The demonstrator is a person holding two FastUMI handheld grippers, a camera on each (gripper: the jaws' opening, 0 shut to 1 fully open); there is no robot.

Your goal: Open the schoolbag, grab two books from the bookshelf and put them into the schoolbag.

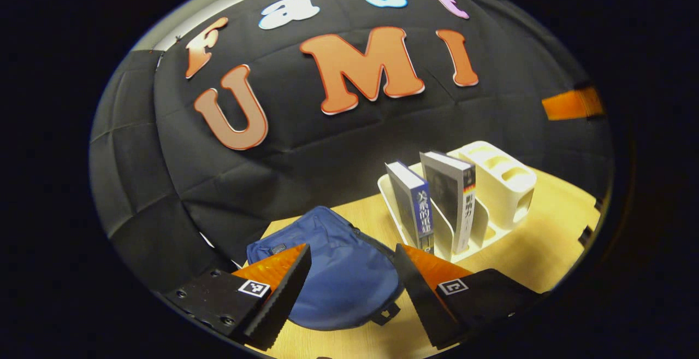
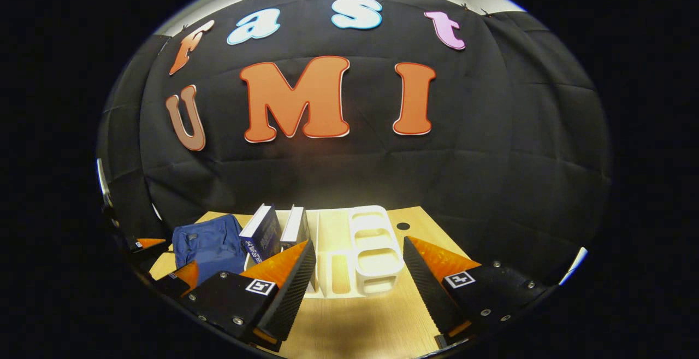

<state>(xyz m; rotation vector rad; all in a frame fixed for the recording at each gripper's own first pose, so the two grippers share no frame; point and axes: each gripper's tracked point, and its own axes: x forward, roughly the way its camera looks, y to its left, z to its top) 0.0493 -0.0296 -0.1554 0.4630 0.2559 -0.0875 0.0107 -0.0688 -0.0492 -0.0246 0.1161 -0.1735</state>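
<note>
Opening step, not begun: left tongs [image 1: 352, 288] wide above closed schoolbag [image 1: 327, 277] (lower centre); right tongs [image 2: 357, 280] wide, empty; zip wanted next.

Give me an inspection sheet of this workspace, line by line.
Surface: wooden table, a round hole near its far edge.
Job's things: blue schoolbag lying closed; two books upright in the white bookshelf.
Clutter: nothing seen.
Grippers: left gripper open over the schoolbag; right gripper open before the bookshelf; both empty.
Cables: nothing seen.
Surroundings: black cloth wall.
</note>
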